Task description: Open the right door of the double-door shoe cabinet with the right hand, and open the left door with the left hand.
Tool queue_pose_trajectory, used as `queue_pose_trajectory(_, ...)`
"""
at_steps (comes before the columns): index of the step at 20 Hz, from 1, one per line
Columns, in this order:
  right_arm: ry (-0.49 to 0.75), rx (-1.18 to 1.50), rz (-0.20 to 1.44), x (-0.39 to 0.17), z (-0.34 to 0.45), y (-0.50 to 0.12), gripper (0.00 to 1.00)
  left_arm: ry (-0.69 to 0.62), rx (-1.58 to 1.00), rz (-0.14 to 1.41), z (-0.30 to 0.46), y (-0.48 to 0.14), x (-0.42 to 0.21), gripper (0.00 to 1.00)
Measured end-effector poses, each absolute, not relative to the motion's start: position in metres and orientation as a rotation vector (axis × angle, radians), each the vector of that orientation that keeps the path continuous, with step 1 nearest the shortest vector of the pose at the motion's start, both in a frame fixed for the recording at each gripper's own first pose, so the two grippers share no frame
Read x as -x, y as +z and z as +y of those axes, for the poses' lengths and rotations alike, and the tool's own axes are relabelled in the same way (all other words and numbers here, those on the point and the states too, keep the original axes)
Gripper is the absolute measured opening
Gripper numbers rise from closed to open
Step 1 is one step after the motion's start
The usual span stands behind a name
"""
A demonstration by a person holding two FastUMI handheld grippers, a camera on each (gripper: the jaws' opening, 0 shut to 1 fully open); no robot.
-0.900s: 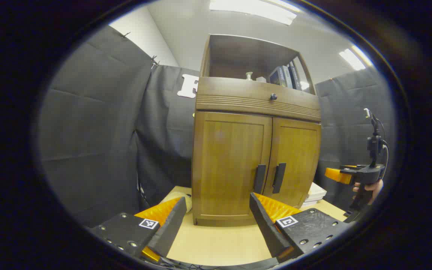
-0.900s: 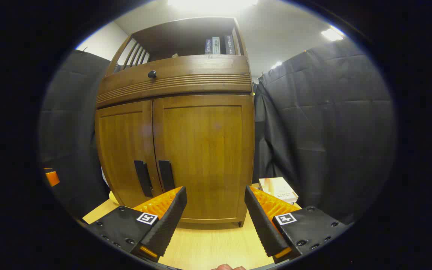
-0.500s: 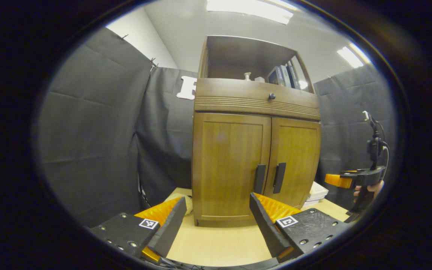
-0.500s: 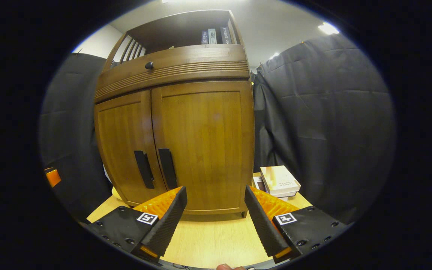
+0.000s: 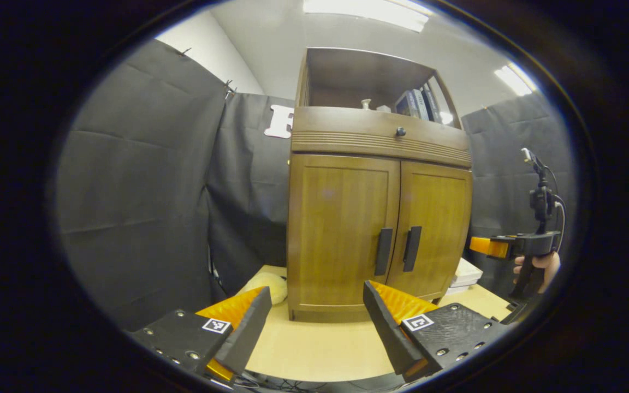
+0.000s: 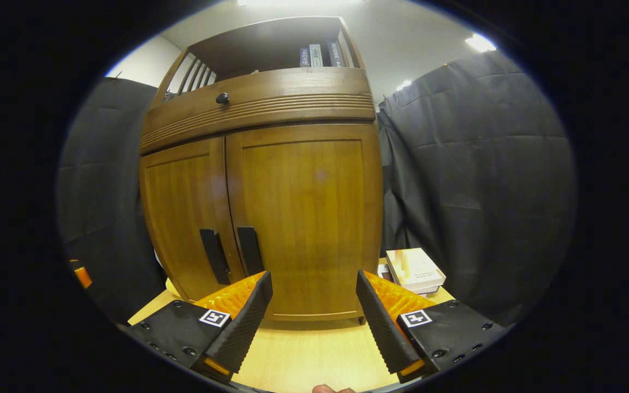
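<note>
A brown wooden shoe cabinet point(image 5: 380, 180) point(image 6: 271, 180) stands on a light wood table, both doors closed. The left door point(image 5: 342, 229) point(image 6: 181, 218) and right door point(image 5: 437, 224) point(image 6: 309, 213) each carry a dark vertical handle by the middle seam, the left handle point(image 5: 384, 251) point(image 6: 214, 256) and the right handle point(image 5: 411, 248) point(image 6: 250, 250). My left gripper point(image 5: 314, 305) is open, a short way in front of the left door. My right gripper point(image 6: 314, 297) is open before the right door; it also appears far right in the left gripper view point(image 5: 492, 246), held by a hand point(image 5: 538, 265).
Above the doors sit a drawer with a round knob point(image 5: 400, 131) point(image 6: 222, 98) and an open shelf with books point(image 5: 415, 103) point(image 6: 320, 54). A stack of books point(image 6: 415, 270) point(image 5: 464, 273) lies right of the cabinet, a pale soft object point(image 5: 265, 285) to its left. Black cloth walls surround the table point(image 5: 314, 349).
Both views shifted slightly: the cabinet first moved up, then back down a little in the right gripper view, and rose in the left gripper view. Both grippers stayed open; doors remain closed.
</note>
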State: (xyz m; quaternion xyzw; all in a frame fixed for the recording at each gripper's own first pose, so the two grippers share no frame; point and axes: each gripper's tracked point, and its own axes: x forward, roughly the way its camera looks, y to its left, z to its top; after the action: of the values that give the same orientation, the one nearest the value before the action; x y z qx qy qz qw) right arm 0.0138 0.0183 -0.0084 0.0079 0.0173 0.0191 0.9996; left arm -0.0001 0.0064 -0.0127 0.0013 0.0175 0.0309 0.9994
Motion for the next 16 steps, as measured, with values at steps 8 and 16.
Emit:
queue_pose_trajectory(8,0.110,-0.033,0.013,-0.038,0.061,0.014,0.96,0.077,-0.010,0.048,0.008,-0.016,0.000,1.00)
queue_pose_trajectory(16,0.167,-0.035,0.008,-0.084,0.105,0.025,0.96,0.069,0.008,0.092,0.007,-0.019,0.000,1.00)
